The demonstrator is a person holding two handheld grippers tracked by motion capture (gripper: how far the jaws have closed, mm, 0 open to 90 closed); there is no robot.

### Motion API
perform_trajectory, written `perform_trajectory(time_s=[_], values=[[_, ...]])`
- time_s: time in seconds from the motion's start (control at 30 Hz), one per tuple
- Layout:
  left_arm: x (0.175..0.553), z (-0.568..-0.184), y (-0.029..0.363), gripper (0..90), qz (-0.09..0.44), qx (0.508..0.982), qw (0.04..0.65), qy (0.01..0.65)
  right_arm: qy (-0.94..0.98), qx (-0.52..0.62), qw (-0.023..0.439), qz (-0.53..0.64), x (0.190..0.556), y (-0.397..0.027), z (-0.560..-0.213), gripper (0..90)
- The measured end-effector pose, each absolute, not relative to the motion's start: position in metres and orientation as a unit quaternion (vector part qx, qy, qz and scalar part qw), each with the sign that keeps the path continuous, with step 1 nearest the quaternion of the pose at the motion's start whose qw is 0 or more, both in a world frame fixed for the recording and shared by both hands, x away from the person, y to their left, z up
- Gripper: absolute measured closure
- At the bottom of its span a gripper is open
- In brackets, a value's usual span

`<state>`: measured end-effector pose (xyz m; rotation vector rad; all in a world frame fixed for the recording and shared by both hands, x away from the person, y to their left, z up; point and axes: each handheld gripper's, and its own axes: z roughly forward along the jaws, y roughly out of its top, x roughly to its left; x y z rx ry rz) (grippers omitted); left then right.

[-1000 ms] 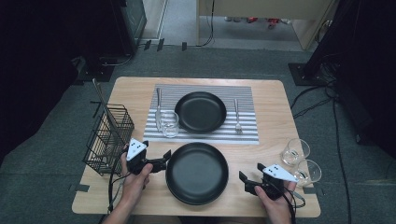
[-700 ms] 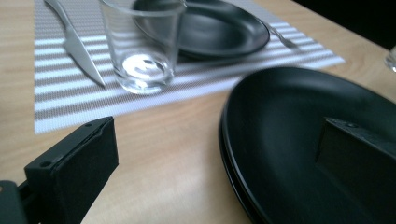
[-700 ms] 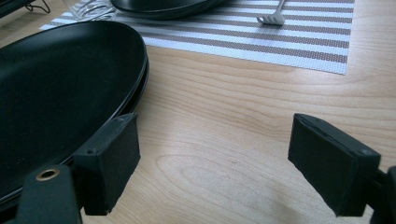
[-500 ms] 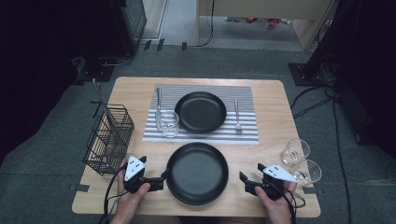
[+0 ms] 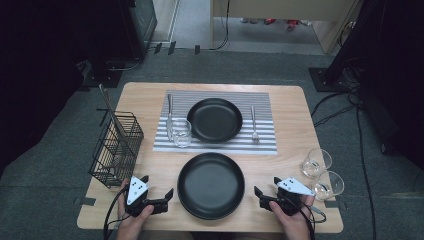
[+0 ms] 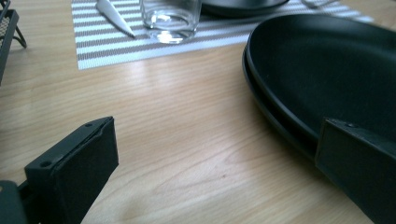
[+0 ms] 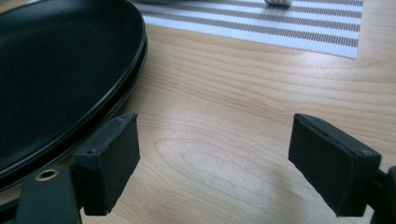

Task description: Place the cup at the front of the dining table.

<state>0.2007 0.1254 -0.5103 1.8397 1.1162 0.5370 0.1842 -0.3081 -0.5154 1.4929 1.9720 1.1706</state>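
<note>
A black plate (image 5: 211, 186) sits near the table's front edge; its rim looks doubled, like two stacked plates (image 6: 327, 70) (image 7: 56, 70). My left gripper (image 5: 159, 186) stands open just left of it, low over the wood, with its right jaw beside the rim. In its own view the left gripper (image 6: 217, 158) holds nothing. My right gripper (image 5: 266, 186) stands open to the right of the plate, apart from it. The right gripper (image 7: 219, 158) frames bare wood. A second black plate (image 5: 215, 120) lies on the striped placemat (image 5: 262, 102).
On the placemat are a glass (image 5: 181, 132) (image 6: 170, 18), a knife (image 5: 170, 117) (image 6: 114, 16) and a fork (image 5: 254, 125). A black wire basket (image 5: 116, 150) stands at the left edge. Two glasses (image 5: 316, 162) (image 5: 330, 184) stand at the right, close behind my right hand.
My left gripper has drawn back toward the table's front edge, staying open beside the near plate. The right gripper has hardly moved.
</note>
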Motion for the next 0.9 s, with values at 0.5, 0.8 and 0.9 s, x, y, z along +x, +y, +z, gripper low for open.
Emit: perform_trajectory(time_s=[0.5,0.8,0.9], values=[[0.212,-0.521,0.109,3.7,0.202,0.789,0.331,0.477,0.727,0.548,0.206,0.358,0.19,-0.302,-0.524,15.5],[0.213,-0.521,0.108,3.3,0.202,0.789,0.331,0.477,0.742,0.537,0.224,0.334,0.19,-0.296,-0.525,14.8],[0.213,-0.521,0.108,3.3,0.201,0.789,0.33,0.477,0.742,0.537,0.224,0.334,0.19,-0.296,-0.525,14.8]])
